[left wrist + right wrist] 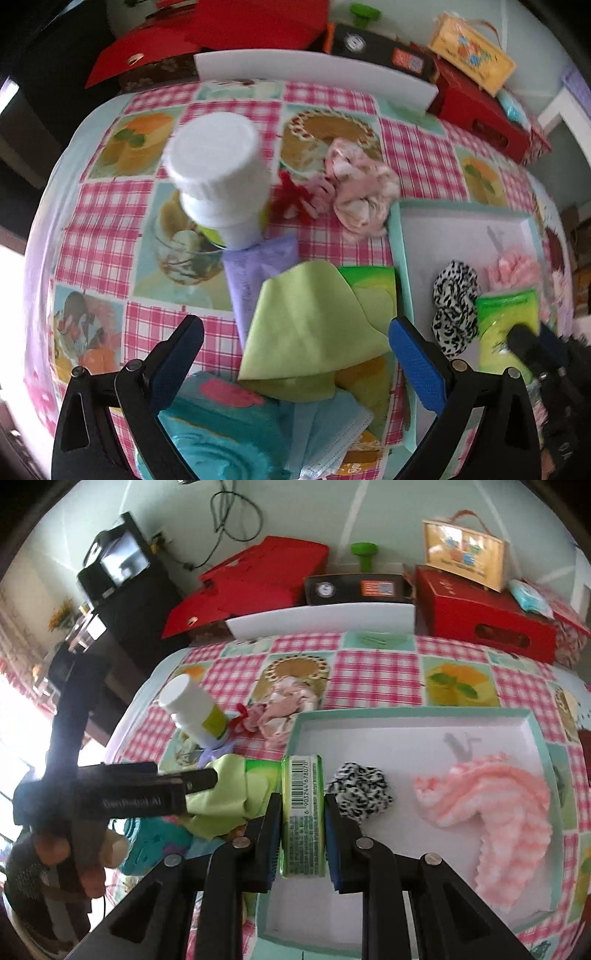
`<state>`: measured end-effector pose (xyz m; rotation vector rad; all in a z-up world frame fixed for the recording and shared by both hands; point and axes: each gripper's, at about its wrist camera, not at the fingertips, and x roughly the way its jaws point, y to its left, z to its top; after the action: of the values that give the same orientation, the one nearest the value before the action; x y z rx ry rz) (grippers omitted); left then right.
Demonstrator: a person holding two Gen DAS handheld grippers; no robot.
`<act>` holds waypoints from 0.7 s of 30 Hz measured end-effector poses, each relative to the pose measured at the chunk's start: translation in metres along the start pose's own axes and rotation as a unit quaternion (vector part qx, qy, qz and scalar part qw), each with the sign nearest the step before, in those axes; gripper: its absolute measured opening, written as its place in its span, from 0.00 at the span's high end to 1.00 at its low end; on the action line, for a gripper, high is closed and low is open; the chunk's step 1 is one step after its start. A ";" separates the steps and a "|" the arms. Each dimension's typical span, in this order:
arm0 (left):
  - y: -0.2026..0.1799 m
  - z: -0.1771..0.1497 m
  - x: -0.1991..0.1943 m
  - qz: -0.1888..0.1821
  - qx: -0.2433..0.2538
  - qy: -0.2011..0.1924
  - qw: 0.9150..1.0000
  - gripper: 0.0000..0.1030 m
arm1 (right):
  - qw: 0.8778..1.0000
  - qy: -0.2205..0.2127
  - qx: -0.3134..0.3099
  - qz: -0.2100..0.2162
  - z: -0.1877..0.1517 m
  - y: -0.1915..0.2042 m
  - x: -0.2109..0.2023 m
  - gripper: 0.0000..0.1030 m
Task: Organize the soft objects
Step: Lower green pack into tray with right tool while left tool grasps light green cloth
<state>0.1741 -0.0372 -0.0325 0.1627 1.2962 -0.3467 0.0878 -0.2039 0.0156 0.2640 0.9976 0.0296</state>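
Over the near left corner of the white tray (413,738), which already holds a pink knitted piece (498,812) and a black-and-white scrunchie (360,790), a green tissue pack (303,812) is held clamped in the right gripper (303,834), its long axis running along the fingers. Bare tray floor lies just ahead and below. The left gripper (295,354) is spread apart and empty above a green cloth (310,325), left of the tray.

Green tissue pack (303,812) upright on edge, barcode up, over tray (406,716).
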 end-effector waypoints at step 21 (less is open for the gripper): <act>-0.045 -0.011 0.032 -0.002 0.072 0.043 0.996 0.37 | 0.999 -0.011 0.029 0.009 -0.002 -0.012 -0.008 0.78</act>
<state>0.1564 -0.0814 -0.0623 0.3001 1.3569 -0.4405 0.0801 -0.2167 0.0184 0.3258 0.9755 0.0139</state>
